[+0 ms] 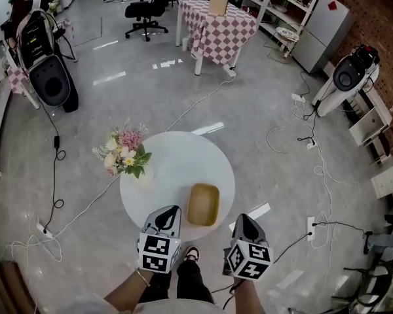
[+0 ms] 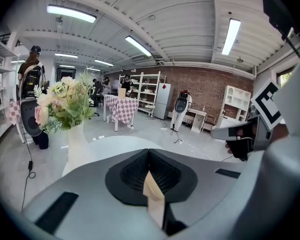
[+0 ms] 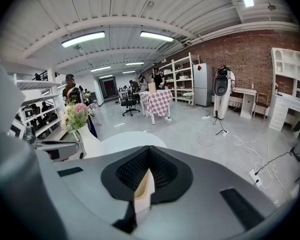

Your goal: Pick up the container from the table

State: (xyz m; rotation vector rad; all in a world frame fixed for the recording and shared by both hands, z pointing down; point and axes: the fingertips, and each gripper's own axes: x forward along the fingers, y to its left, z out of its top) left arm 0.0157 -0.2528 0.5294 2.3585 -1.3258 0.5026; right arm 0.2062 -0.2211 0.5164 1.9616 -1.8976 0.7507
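**Approach stage: both tools closed and empty, container untouched on the table.**

We find the shallow tan rectangular container [image 1: 203, 204] lying on the round white table [image 1: 183, 150], toward its near edge, just ahead of the left gripper [image 1: 172, 210] and the right gripper [image 1: 243, 218]. Both grippers have their jaws pressed together with nothing between them (each gripper view confirms this). A white vase of pink and cream flowers [image 1: 126, 154] stands at the table's left, apart from the container. We judge the pick not yet begun; the next move calls for parting one gripper's jaws and setting them astride a container wall before closing.
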